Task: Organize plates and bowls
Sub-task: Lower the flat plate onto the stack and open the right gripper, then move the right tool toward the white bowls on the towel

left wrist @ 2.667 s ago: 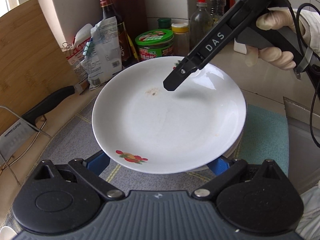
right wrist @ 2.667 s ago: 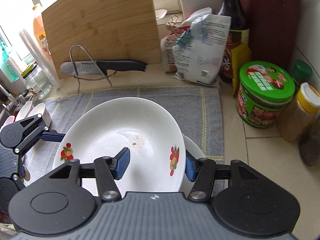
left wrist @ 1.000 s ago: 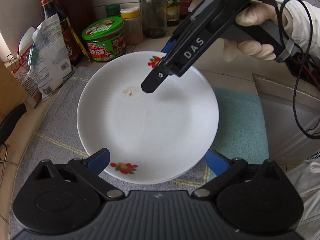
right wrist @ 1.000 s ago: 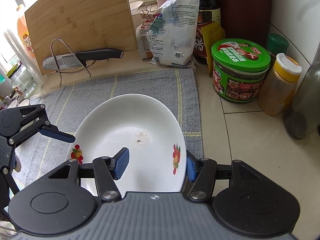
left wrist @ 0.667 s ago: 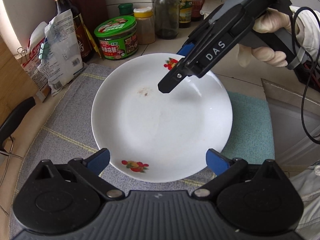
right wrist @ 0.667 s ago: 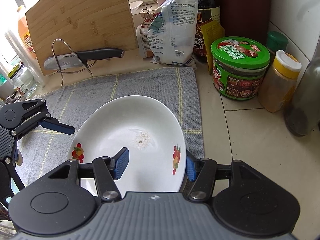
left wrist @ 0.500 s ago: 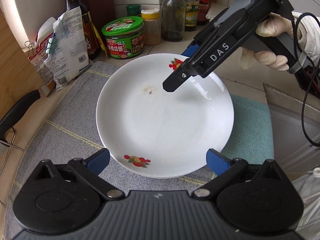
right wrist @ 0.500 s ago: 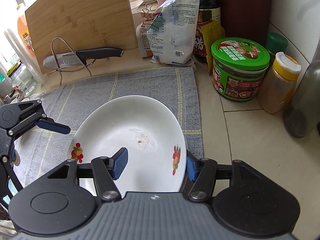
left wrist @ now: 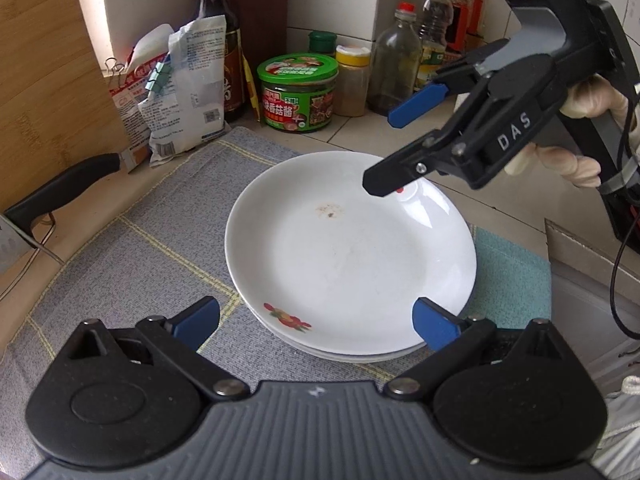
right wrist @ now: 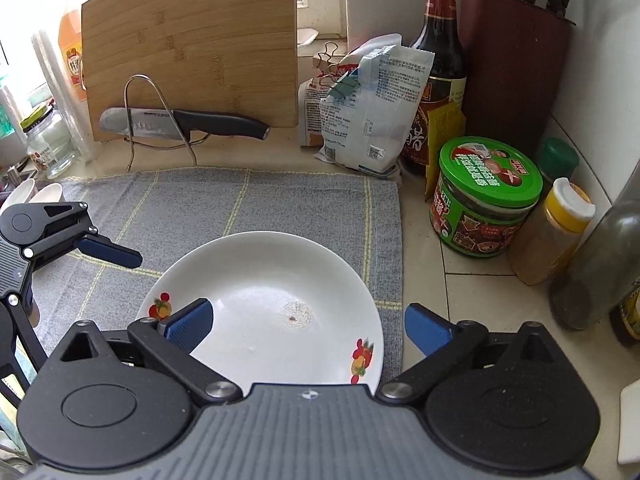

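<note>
A white plate with fruit prints lies on top of a stack of like plates on the grey towel. My left gripper is open at the plate's near rim, its pads apart from the plate. My right gripper, held by a gloved hand, hovers over the far rim. In the right wrist view the right gripper has its jaws opening wide; the plate lies between them, free of both pads. One of the left gripper's fingers shows at the left.
A knife rests on a wire stand before a bamboo board. Clipped bags, a soy bottle, a green-lidded jar, a spice jar and a knife block line the back. A teal cloth lies beside the stack.
My right gripper has let go of the plate's rim and spread wide. The plate, tilted in the grip before, now lies flat on the stack. My left gripper has drawn back a little.
</note>
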